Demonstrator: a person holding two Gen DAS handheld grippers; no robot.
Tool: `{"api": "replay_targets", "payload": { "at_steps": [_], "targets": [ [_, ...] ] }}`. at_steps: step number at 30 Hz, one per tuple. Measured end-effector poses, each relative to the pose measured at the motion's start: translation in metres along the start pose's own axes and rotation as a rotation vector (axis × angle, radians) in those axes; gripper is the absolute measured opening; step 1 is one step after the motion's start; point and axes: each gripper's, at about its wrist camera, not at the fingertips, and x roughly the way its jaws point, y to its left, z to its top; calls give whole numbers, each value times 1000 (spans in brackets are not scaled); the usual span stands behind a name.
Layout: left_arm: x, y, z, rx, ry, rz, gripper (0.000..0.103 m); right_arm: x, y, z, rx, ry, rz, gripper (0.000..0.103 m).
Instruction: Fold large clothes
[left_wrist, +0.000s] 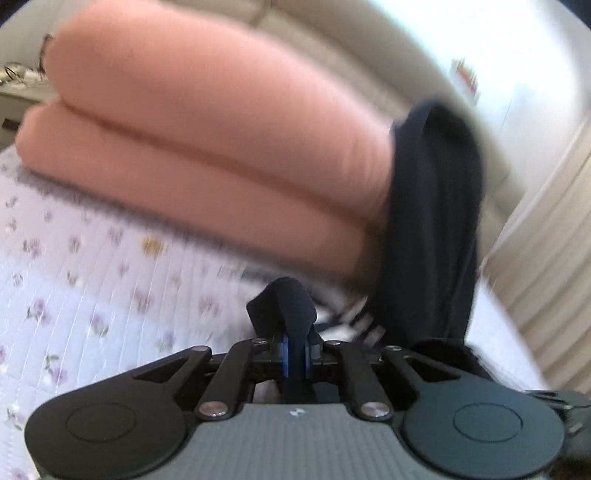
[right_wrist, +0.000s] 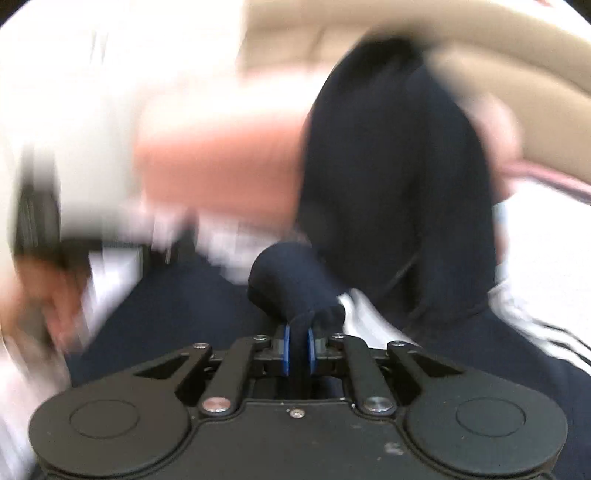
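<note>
A dark navy garment (left_wrist: 432, 221) with white stripes hangs in a long fold at the right of the left wrist view. My left gripper (left_wrist: 295, 354) is shut on a bunched loop of that navy cloth (left_wrist: 288, 302), which sticks up between the blue pads. In the right wrist view the same navy garment (right_wrist: 399, 177) rises as a tall blurred fold, and its white stripes (right_wrist: 535, 325) show at the right. My right gripper (right_wrist: 298, 350) is shut on a thick roll of the navy fabric (right_wrist: 291, 280). Both views are smeared by motion.
A folded pink blanket (left_wrist: 207, 140) lies stacked on the floral quilted bedspread (left_wrist: 92, 280) just beyond the left gripper. A beige padded headboard (left_wrist: 332, 37) curves behind it. A curtain (left_wrist: 546, 266) hangs at the right. A blurred hand (right_wrist: 44, 295) shows at the left edge.
</note>
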Motion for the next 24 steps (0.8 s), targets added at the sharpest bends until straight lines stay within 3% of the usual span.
{"api": "replay_targets", "payload": {
  "at_steps": [2,4,5,6,7,8,10,11,12,14,16,17,18,19,22,23,24],
  "targets": [
    [-9,2,-5,-8,-59,25,8,-52,-40,5,183,-183,-11,11],
    [-11,16,-12,-67,-54,32,10,-85,-83,-5,343,-261,-82,21],
    [-11,21,-15,-93,-36,40,11,-93,-104,-14,408,-261,-111,44],
    [-12,24,-18,-105,-14,54,17,-95,-129,-27,486,-225,-128,81],
    [-15,25,-20,-113,3,60,20,-92,-152,-42,567,-168,-117,95],
    [-20,25,-24,-126,25,40,24,-85,-177,-60,672,-101,-77,103],
    [-33,23,-29,-147,67,-15,46,-72,-206,-90,805,-15,-10,103],
    [-40,20,-34,-148,100,-35,49,-65,-217,-101,841,21,-20,103],
    [-47,16,-38,-141,133,-43,51,-59,-226,-109,859,27,-19,103],
    [-59,8,-51,-111,215,-41,50,-61,-232,-111,858,-59,1,103],
    [-73,-2,-68,-68,265,-45,42,-49,-229,-104,829,-29,-17,100],
    [-81,-5,-72,-58,267,-31,32,-49,-224,-96,772,-17,-38,62],
    [-86,-7,-77,-56,268,-10,16,-48,-220,-90,705,-13,-61,14],
    [-94,-9,-79,-60,251,8,15,-51,-213,-82,659,-19,-93,11],
    [-115,-17,-82,-107,153,33,15,-80,-215,-67,672,-206,-78,11],
    [-117,-18,-84,-118,137,46,16,-86,-216,-66,678,-223,-85,12],
    [-116,-18,-87,-123,151,67,18,-85,-219,-64,663,-179,-121,23]
  ]
}}
